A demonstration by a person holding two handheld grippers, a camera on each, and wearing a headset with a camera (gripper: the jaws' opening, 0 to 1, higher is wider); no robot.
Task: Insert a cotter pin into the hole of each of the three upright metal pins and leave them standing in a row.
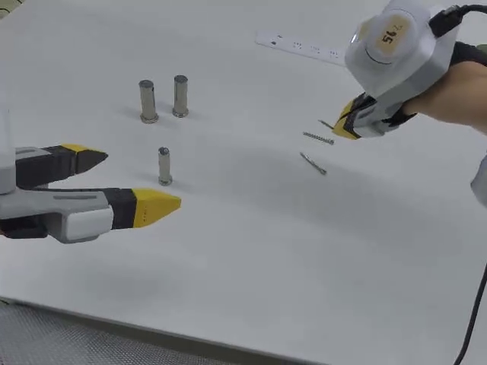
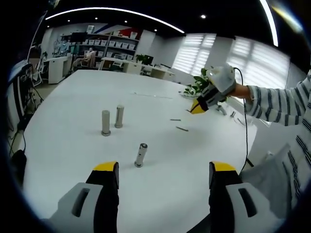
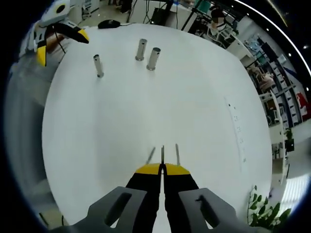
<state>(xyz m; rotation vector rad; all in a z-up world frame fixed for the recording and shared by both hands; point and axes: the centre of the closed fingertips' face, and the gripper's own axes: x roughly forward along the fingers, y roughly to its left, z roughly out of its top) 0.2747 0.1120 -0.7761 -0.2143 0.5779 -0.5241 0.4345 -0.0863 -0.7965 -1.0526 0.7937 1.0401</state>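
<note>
Your right gripper is squeezed shut on one cotter pin, so you can carry it. Your left gripper is wide open beside the nearest metal pin, ready to steady it.

Left gripper fingers spread wide, level; right gripper fingers pinched on cotter pin.

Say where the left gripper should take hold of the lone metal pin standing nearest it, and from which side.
Grip the lone metal pin on its straight shaft, midway up, above the wider foot. Come in level from the near side, where the open left gripper faces it. It stands upright, apart from the other two pins, so the jaws can probably straddle it.
</note>
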